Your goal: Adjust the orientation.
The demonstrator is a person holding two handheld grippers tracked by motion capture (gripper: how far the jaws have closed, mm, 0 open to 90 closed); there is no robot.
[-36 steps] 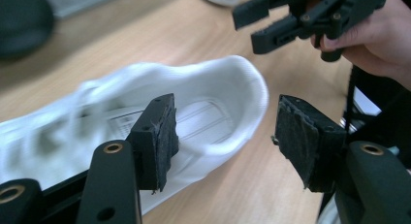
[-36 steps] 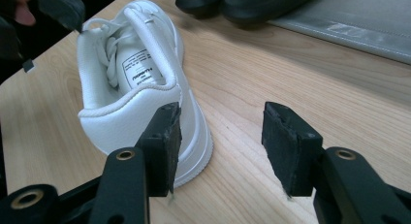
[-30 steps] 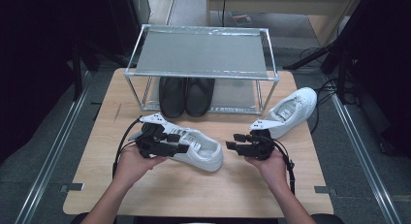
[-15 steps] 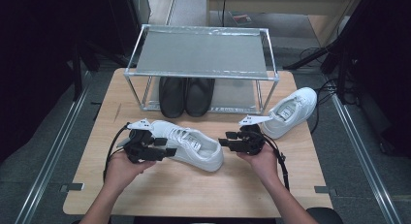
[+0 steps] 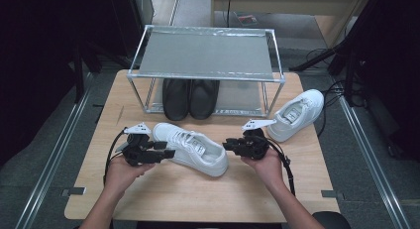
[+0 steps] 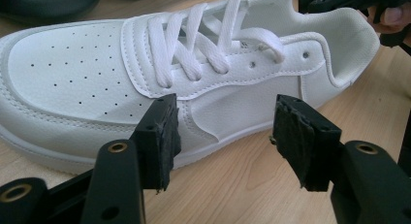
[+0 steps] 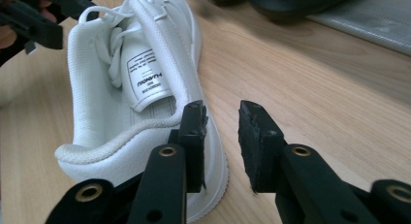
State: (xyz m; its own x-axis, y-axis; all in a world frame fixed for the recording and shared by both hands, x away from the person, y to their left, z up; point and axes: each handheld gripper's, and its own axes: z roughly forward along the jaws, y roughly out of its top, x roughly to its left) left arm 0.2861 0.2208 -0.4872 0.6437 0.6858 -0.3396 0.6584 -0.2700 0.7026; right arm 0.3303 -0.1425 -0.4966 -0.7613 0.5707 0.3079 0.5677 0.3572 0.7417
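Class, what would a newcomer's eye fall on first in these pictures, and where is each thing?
A white sneaker lies mid-table between the left tongs at its toe and the right tongs at its heel. Its mate sits near the table's right edge. Behind them, a pair of black shoes stands under a metal rack.

- We see a white low-top sneaker (image 5: 190, 148) lying upright on its sole near the middle of the wooden table, toe toward the left gripper, heel toward the right.
- Its toe box is perforated, its white laces are loosely tied, and a printed label shows on the tongue.
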